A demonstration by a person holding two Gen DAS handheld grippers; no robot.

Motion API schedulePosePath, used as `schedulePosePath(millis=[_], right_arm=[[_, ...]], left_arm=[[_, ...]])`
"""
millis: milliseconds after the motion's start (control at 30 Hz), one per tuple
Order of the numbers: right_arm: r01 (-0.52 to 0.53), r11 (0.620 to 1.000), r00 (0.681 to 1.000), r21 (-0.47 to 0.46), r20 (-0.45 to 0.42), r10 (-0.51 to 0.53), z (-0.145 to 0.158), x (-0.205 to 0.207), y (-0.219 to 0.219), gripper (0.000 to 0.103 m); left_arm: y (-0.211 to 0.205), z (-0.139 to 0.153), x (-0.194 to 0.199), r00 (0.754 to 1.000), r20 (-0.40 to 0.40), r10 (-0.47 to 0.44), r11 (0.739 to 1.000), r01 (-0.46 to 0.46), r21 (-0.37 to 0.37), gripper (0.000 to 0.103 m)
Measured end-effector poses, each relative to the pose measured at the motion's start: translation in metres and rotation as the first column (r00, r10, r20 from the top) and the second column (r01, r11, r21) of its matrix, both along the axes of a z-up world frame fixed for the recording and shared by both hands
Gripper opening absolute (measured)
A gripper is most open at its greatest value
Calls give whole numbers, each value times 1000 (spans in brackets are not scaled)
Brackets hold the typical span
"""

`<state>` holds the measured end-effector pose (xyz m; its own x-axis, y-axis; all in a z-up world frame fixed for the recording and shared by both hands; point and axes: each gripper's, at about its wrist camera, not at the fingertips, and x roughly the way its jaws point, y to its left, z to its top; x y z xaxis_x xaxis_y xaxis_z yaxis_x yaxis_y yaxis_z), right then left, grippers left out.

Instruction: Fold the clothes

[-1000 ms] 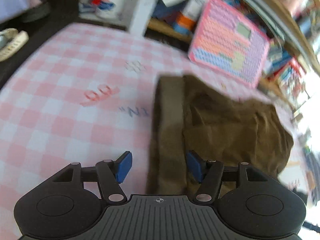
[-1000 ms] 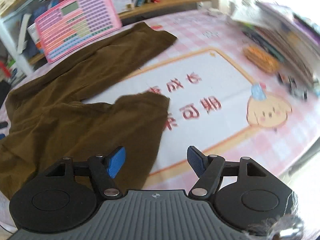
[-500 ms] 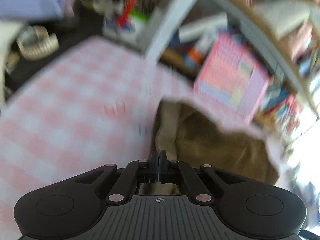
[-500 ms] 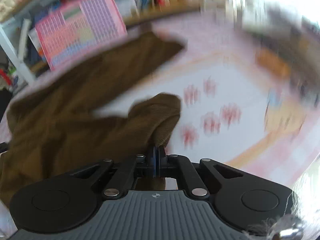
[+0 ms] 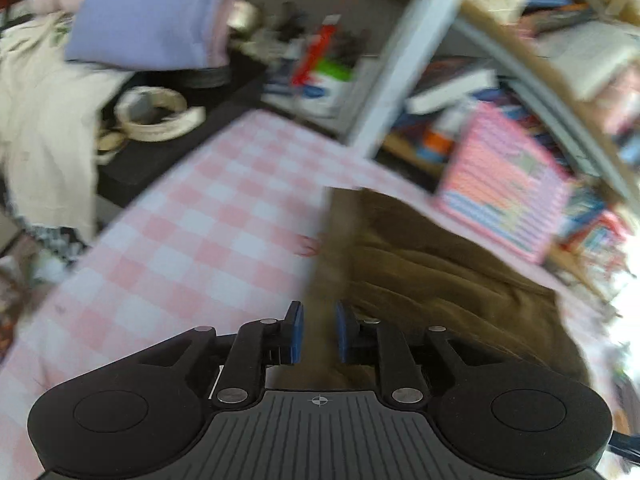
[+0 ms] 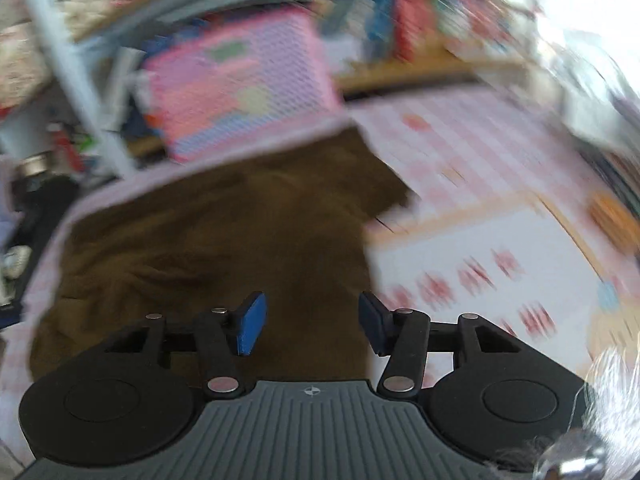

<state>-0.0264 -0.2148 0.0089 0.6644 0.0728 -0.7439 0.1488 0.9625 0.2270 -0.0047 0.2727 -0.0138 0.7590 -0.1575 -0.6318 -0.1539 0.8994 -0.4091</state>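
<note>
The left tongs stand narrowly parted, with a strip of the one brown garment running between the blue pads; whether they grip it cannot be told. The right tongs are spread wide above that garment, holding nothing. It lies on the pink-checked tabletop. Only the right view shows the printed mat; both show one pink board.

I count one brown garment on one pink checked tablecloth. I hold two grippers: my left gripper and my right gripper. One pink mesh board stands at twelve o'clock, one lilac cloth at eleven, and one woven ring at ten.
</note>
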Motion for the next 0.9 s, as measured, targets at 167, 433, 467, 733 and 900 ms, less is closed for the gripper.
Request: schedulePosePath(millis=[167, 433, 467, 733, 900], right_arm=[[105, 994, 992, 44, -78, -101, -17, -17, -23, 49], [43, 998, 994, 48, -100, -38, -26, -16, -3, 44], [24, 999, 993, 48, -113, -18, -29, -14, 2, 40], [-25, 974, 985, -223, 158, 62, 17, -6, 46, 3], [-329, 844, 826, -424, 303, 475, 47, 0, 137, 3]], left_arm=[[-22, -12, -13, 993, -11, -115, 993, 115, -13, 18], [-31, -41, -10, 983, -117, -141, 990, 141, -10, 19], [-31, -41, -9, 983, -118, -140, 990, 139, -13, 19], [-41, -33, -15, 981, -111, -159, 987, 156, -33, 19], [-44, -38, -13, 980, -134, -146, 989, 144, -31, 19]])
